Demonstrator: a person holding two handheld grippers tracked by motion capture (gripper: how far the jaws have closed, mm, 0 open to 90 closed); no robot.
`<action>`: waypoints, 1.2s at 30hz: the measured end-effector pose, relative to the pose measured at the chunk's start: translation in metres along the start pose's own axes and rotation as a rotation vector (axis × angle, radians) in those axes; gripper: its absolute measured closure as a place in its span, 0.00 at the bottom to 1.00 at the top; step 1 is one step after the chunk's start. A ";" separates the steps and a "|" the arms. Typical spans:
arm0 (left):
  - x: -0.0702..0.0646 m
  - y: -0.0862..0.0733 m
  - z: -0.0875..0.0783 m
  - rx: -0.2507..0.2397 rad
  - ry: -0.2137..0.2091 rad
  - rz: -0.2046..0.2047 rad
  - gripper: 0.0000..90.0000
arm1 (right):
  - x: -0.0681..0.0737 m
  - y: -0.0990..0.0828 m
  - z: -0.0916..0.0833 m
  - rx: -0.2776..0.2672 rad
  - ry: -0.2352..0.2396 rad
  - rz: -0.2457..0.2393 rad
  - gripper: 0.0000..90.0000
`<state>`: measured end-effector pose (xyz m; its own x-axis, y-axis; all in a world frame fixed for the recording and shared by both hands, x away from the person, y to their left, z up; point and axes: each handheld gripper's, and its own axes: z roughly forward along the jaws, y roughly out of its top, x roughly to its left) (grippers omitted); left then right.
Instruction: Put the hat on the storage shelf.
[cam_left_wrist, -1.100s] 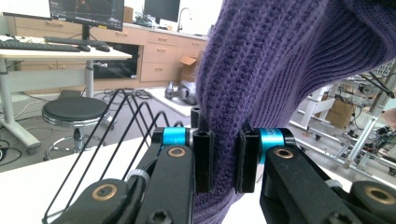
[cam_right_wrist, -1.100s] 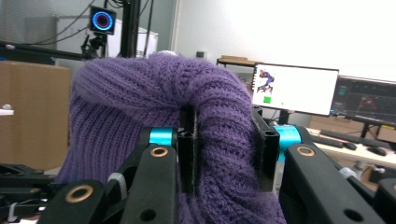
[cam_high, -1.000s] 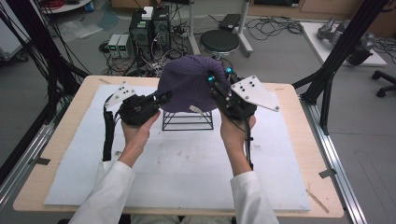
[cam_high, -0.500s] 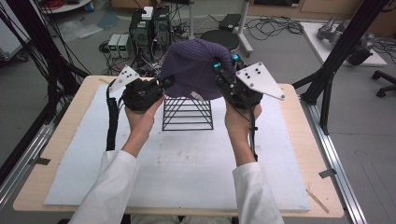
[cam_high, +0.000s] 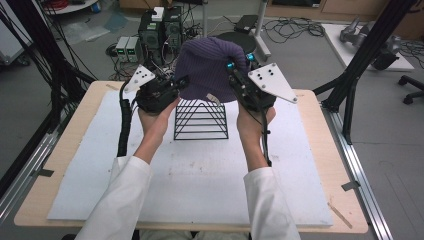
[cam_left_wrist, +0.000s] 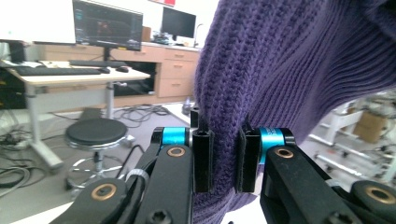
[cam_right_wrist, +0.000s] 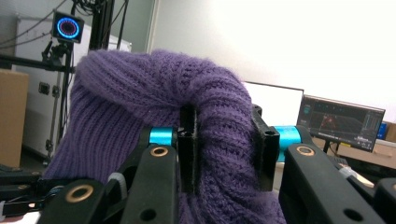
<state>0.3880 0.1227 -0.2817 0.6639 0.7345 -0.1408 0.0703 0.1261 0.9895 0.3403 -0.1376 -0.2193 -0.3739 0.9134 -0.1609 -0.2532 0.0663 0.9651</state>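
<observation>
Purple knit hat (cam_high: 209, 70) held above wire rack (cam_high: 201, 120), left tool (cam_high: 176, 86) and right tool (cam_high: 235, 75) each clamped on its edge, forearms raised forward.

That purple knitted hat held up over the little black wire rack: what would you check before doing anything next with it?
1. Left hand-held gripper shut on the purple hat: ok.
2. Right hand-held gripper shut on a thick fold of the hat: ok.
3. Hat lifted above the wire rack: ok.
4. Rack upright on the white mat: ok.
5. Hat's opening facing down towards the rack: cannot tell.
</observation>
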 end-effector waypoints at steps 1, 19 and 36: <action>0.000 -0.002 0.000 0.003 0.003 -0.013 0.90 | 0.000 0.000 0.000 0.004 0.002 0.001 0.77; 0.016 -0.050 -0.013 0.098 0.049 -0.135 0.89 | 0.013 -0.044 0.005 0.162 0.041 0.048 0.77; 0.030 -0.105 -0.021 0.190 0.121 -0.174 0.88 | 0.037 -0.086 0.005 0.281 0.062 0.040 0.76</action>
<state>0.3850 0.1458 -0.3905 0.5370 0.7882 -0.3007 0.3211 0.1387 0.9368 0.3533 -0.1077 -0.3075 -0.4347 0.8918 -0.1257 0.0163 0.1473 0.9890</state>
